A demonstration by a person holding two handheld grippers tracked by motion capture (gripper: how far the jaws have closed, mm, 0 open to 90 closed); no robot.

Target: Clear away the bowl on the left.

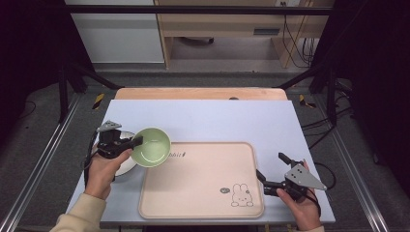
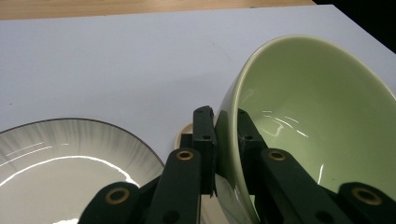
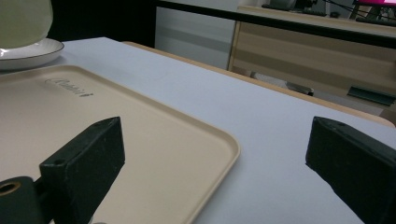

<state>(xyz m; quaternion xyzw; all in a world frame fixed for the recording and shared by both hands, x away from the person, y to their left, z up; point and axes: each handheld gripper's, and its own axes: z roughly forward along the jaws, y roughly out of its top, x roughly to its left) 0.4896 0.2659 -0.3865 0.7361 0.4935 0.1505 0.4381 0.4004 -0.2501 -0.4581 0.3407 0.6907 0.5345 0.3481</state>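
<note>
One green bowl [image 1: 151,146] hangs tilted, its rim pinched by the closed left gripper [image 1: 137,141].

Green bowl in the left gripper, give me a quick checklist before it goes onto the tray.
1. Left gripper clamped on green bowl rim, one jaw inside, one outside: ok.
2. Bowl lifted off the white plate: ok.
3. Bowl level: not ok, tilted.
4. Bowl empty: ok.
5. Beige tray free for landing: ok.
6. Right gripper open, off the tray's right edge: ok.
</note>
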